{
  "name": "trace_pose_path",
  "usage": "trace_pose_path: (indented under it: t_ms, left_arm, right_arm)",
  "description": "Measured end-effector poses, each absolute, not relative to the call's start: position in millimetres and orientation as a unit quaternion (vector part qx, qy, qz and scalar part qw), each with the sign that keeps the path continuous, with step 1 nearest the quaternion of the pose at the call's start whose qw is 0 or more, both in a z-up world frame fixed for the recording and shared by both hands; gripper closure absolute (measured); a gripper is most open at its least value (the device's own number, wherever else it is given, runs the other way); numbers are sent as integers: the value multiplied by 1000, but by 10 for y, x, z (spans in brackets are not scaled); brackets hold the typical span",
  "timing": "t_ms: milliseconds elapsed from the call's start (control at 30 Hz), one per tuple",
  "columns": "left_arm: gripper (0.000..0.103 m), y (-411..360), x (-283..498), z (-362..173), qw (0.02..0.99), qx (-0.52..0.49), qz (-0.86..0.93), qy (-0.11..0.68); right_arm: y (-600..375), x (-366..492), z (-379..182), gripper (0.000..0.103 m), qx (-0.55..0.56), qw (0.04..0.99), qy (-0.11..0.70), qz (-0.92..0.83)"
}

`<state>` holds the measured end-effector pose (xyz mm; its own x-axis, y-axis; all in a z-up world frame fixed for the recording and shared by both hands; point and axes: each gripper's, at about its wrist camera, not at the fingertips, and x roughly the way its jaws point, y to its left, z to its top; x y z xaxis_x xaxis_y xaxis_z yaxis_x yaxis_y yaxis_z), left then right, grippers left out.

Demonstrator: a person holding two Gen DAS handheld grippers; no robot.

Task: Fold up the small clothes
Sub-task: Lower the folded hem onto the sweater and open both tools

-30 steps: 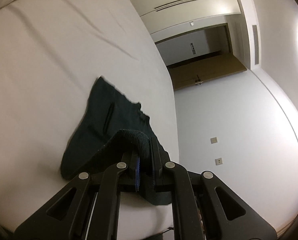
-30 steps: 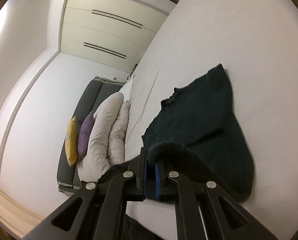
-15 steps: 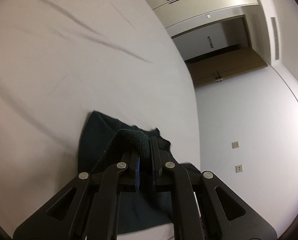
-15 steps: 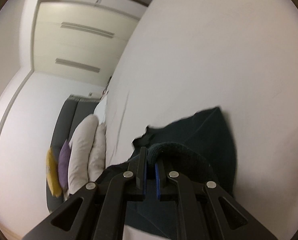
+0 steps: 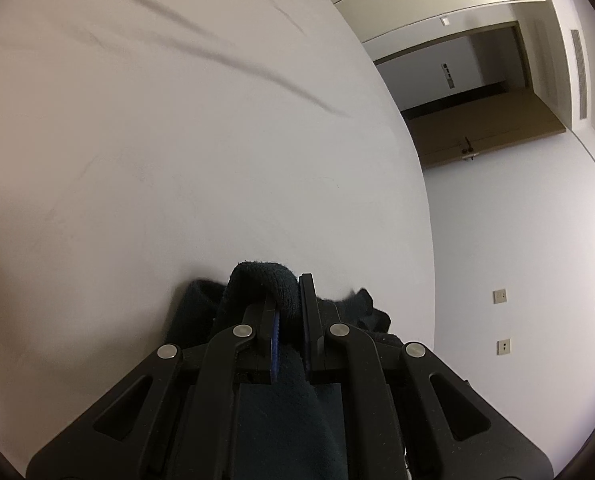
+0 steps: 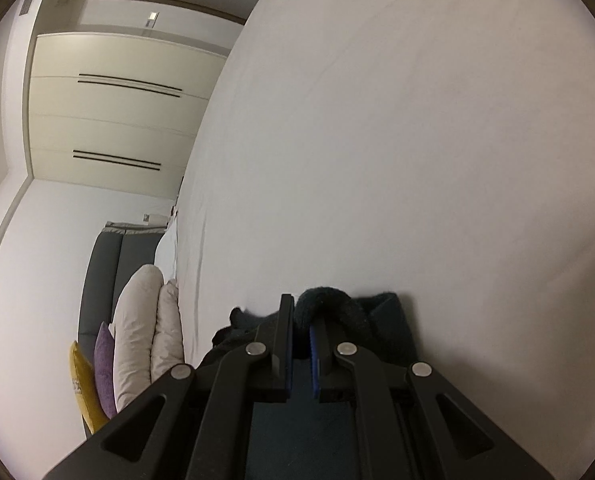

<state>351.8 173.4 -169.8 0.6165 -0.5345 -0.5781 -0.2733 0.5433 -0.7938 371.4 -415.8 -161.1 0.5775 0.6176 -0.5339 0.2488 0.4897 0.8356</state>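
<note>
While each hand-held gripper, left (image 5: 288, 312) and right (image 6: 301, 332), pinches a corner of the dark garment (image 5: 265, 280) above the bed (image 5: 177, 160), near its edge, lower both evenly, matching corners before letting go.

The left gripper (image 5: 288, 300) is pinching a thick fold of the dark green garment (image 5: 265, 280) between its 2 fingers, the cloth bulging up over the fingertips and running back between the black arms toward the camera. More of the garment is bunching just behind the fingers, lying on the white bed (image 5: 177, 152). Past the bed's right edge, a brown door (image 5: 481, 128) is showing in the white wall (image 5: 517, 240).
</note>
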Motion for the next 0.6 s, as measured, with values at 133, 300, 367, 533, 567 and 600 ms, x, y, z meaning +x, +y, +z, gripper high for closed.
trace_pose_path:
  t_ms: [133, 300, 367, 533, 567, 600]
  left_arm:
    - [96, 1686, 3694, -1848, 759, -467, -86, 445]
    - [91, 1779, 3760, -2061, 722, -503, -114, 461]
    - [74, 1914, 3698, -2015, 732, -500, -102, 451]
    - [29, 2283, 3465, -1676, 775, -492, -49, 394]
    - [29, 2266, 3423, -1568, 787, -478, -45, 386]
    - [29, 2209, 3405, -1503, 796, -465, -47, 386]
  right_arm:
    - [-4163, 3755, -1670, 95, 492, 740, 444, 117]
    - [-4223, 3741, -1801, 95, 513, 729, 440, 110]
    - [-4231, 3724, -1799, 87, 513, 730, 436, 116]
    - [-4173, 3718, -1638, 39, 514, 738, 414, 138]
    - [-4144, 3722, -1596, 34, 510, 743, 412, 138]
    - [-4103, 3719, -1531, 34, 495, 752, 415, 133]
